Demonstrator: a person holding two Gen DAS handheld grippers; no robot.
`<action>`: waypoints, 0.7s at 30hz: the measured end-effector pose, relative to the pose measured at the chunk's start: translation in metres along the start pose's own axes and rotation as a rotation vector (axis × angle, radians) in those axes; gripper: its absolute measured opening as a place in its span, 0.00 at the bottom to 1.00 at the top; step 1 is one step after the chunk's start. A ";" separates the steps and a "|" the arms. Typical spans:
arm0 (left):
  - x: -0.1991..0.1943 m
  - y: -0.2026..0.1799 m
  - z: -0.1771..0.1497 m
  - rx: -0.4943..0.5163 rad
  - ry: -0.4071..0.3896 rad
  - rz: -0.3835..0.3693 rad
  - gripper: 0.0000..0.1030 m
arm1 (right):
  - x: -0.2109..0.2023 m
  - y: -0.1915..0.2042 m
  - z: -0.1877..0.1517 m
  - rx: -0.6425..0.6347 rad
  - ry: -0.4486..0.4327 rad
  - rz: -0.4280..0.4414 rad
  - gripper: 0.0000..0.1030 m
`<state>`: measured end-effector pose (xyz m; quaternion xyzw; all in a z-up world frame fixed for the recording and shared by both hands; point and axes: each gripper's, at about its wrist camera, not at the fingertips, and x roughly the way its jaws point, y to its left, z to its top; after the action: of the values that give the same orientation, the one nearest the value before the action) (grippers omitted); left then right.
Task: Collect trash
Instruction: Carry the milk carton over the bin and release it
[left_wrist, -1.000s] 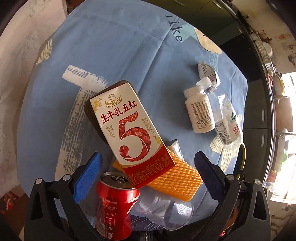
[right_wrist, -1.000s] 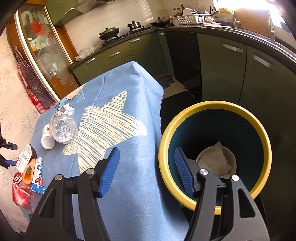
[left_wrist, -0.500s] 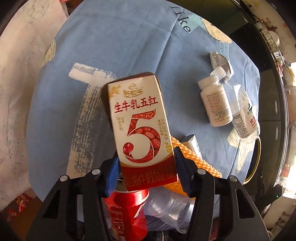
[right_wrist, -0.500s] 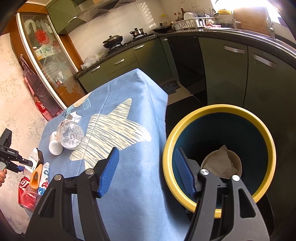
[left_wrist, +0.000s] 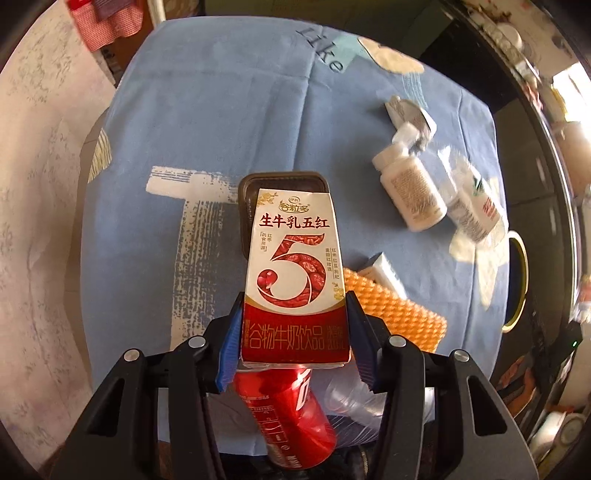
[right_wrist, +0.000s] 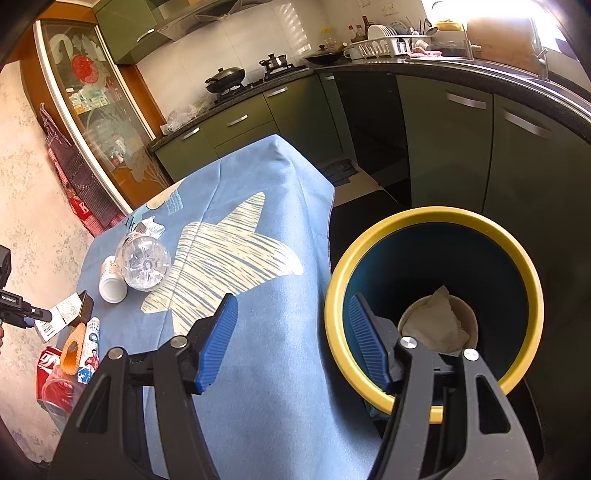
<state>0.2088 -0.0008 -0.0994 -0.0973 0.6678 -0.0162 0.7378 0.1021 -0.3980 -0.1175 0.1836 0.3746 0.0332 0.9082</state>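
blue-clothed surface (left_wrist: 229, 122) below; my left gripper (left_wrist: 293, 341) jaws, just closing, pinch the milk carton (left_wrist: 293, 273) across its width, long axis pointing away; right gripper (right_wrist: 293, 341) jaws spread over the bin (right_wrist: 436, 221)

Same rig on both hands, basically

The left gripper (left_wrist: 293, 338) and right gripper (right_wrist: 291, 341) are chunky black frames with ribbed blue pads (right_wrist: 218, 341) and silver screws (left_wrist: 396, 340); no cables visible, I think.

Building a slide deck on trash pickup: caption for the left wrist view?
Left gripper jaws clamp a milk carton above a red can on the blue tablecloth.
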 end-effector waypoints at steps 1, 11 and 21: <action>0.002 -0.002 0.000 0.012 0.006 0.016 0.50 | 0.001 0.001 0.001 -0.004 0.004 0.000 0.58; 0.025 -0.012 0.005 0.081 0.084 0.093 0.50 | 0.002 0.005 -0.001 -0.027 0.022 0.007 0.58; 0.037 -0.012 0.017 0.132 0.119 0.118 0.50 | 0.020 0.012 -0.006 -0.068 0.096 0.020 0.63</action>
<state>0.2309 -0.0159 -0.1320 -0.0078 0.7124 -0.0223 0.7014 0.1127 -0.3813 -0.1308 0.1545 0.4146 0.0635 0.8946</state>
